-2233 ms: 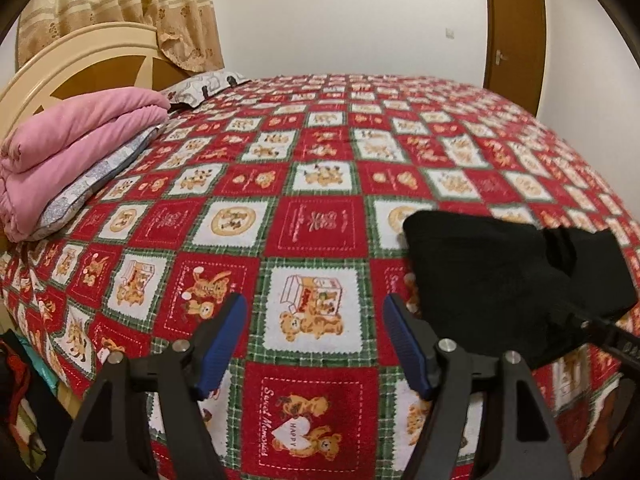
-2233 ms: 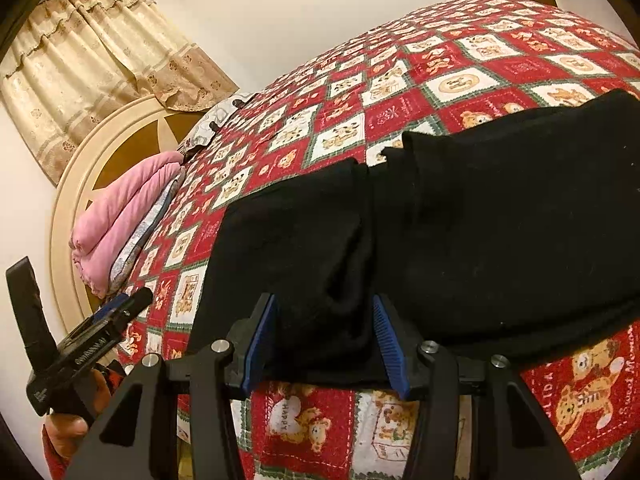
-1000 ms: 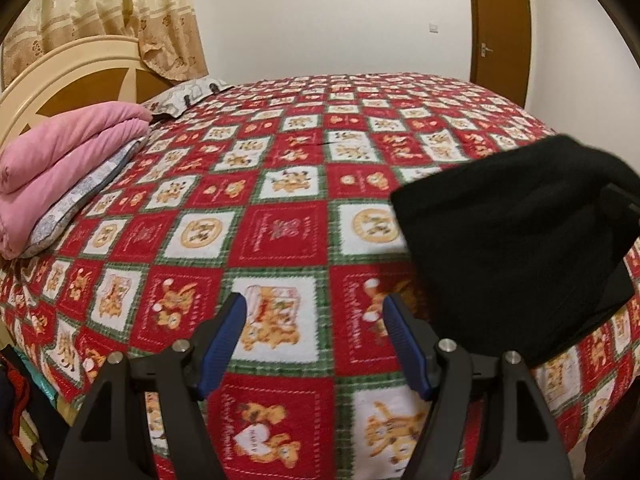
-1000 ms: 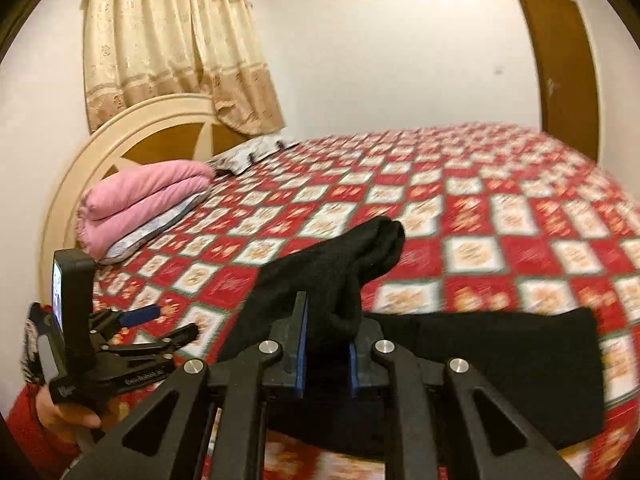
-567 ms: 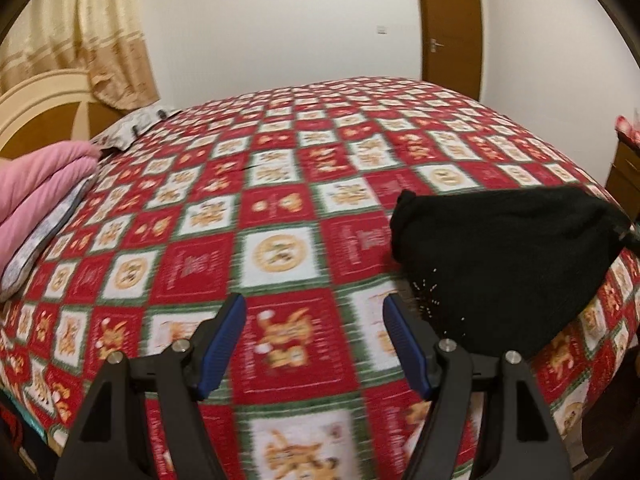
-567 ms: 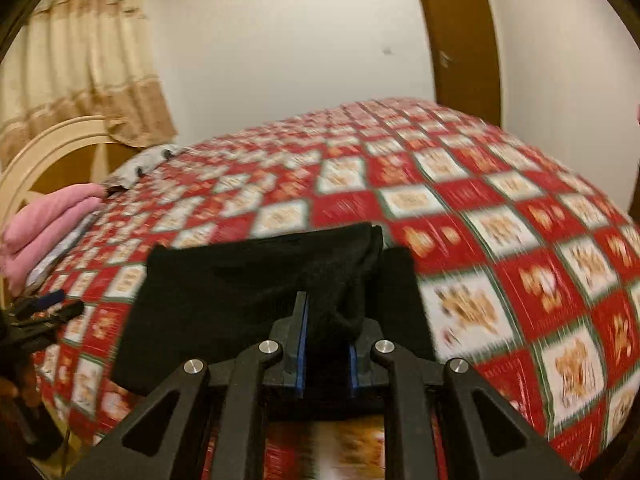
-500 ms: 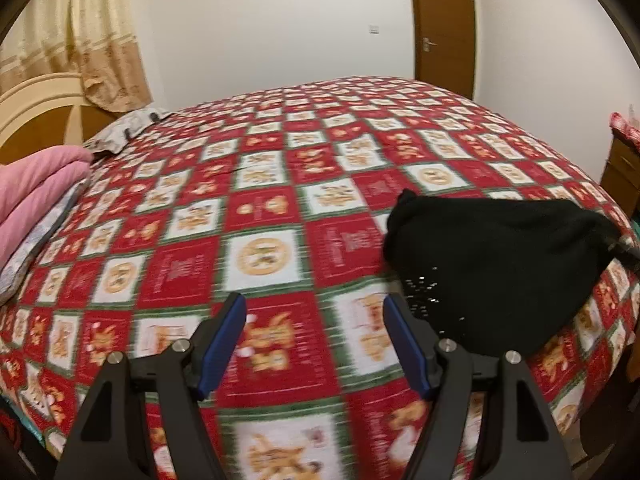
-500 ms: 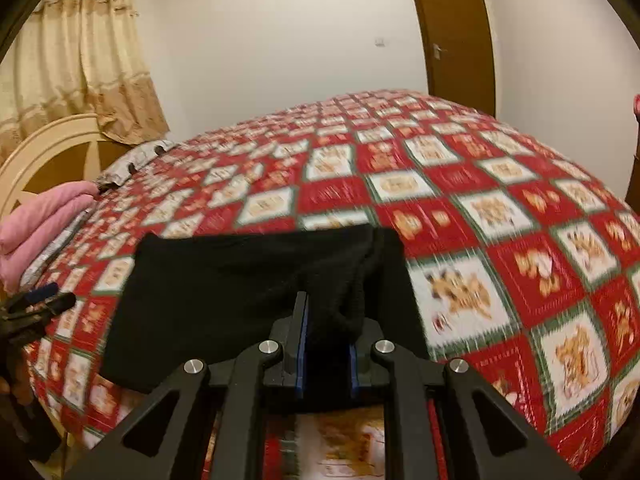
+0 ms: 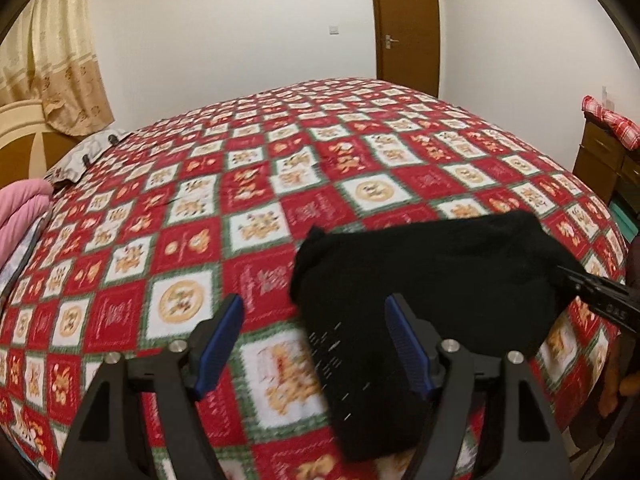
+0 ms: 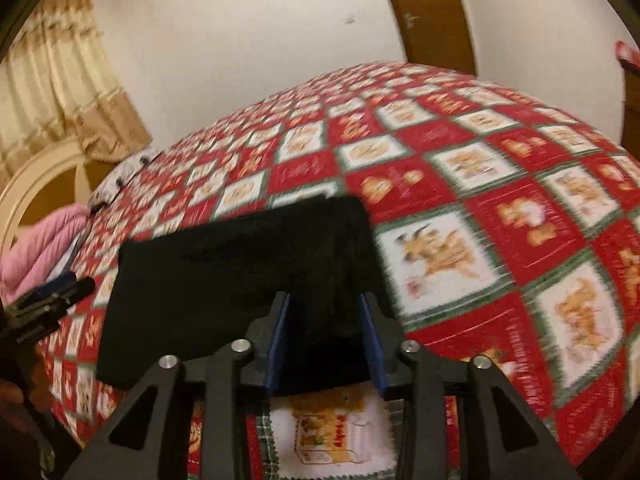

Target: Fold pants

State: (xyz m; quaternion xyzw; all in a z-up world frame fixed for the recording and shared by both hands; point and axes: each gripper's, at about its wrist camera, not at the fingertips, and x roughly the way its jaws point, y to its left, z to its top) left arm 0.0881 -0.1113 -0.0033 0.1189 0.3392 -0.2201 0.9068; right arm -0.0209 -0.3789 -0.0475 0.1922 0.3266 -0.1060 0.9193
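Pants [image 10: 240, 272] lie folded w/ long axis left-right, near edge between spread right gripper [image 10: 324, 340] jaws; left gripper [image 9: 316, 344], also spread, hovers beside.

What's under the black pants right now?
The black pants lie folded on the red patchwork bedspread, quilt squares showing all round. Anything between the folded layers is covered from both views.

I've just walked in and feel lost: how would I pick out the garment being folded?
Look at the big bed's red-and-green patchwork quilt. Near its front edge lies a flat, folded black fabric rectangle, the pants. It is the only plain dark thing on that busy pattern.
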